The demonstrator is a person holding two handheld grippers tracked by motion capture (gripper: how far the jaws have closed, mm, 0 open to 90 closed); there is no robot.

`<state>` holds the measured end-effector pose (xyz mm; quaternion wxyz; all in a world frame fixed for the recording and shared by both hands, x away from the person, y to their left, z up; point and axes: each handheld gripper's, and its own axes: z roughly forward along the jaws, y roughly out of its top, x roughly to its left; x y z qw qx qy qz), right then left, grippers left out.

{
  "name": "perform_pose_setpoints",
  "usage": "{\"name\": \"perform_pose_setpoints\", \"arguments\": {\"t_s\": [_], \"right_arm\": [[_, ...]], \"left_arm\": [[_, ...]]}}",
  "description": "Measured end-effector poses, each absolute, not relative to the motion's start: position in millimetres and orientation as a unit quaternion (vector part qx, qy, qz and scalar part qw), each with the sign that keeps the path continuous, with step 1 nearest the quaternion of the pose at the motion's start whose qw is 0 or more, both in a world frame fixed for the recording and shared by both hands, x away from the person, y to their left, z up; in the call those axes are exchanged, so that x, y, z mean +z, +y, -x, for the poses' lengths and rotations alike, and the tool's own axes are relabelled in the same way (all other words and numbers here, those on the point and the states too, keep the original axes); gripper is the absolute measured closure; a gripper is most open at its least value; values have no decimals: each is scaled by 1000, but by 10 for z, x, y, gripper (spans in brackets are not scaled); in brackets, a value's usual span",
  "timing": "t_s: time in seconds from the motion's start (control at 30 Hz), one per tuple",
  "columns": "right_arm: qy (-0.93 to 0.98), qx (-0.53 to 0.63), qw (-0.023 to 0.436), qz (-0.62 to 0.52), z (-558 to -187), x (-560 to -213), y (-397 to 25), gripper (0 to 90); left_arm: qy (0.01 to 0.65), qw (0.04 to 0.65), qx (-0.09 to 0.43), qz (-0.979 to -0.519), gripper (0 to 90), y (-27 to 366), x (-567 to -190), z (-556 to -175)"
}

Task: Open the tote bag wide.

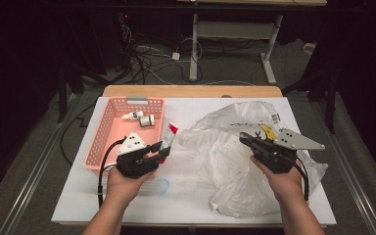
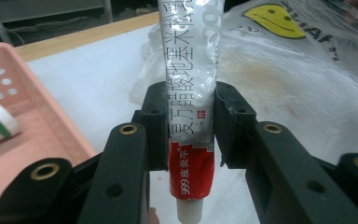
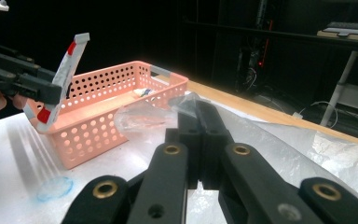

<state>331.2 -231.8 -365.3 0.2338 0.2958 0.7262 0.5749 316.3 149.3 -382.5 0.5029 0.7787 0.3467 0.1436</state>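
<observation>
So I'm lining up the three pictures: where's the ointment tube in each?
High view: ointment tube left of centre, beside the pink basket.
Left gripper view: centre, clamped upright.
Right gripper view: upper left, raised.
Shared landmark: the pink basket.

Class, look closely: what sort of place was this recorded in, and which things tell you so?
Probably a lab or workshop set up for recording: a white-topped table, loose cables on the floor behind it, and a height-adjustable desk frame in the dark beyond.

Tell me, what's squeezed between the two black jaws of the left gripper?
A white and red ointment tube with printed writing. The left gripper view shows the left gripper clamped on its sides; the high view shows it held beside the pink basket.
</observation>
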Motion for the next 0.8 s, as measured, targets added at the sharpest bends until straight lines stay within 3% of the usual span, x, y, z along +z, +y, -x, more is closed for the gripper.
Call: {"name": "perform_pose_setpoints", "arguments": {"t_s": [0.8], "right_arm": [[727,576,235,-291,-3302,-3644,-2310,900]], "left_arm": [[305,467,106,-823,670,998,-4085,-3115]]}}
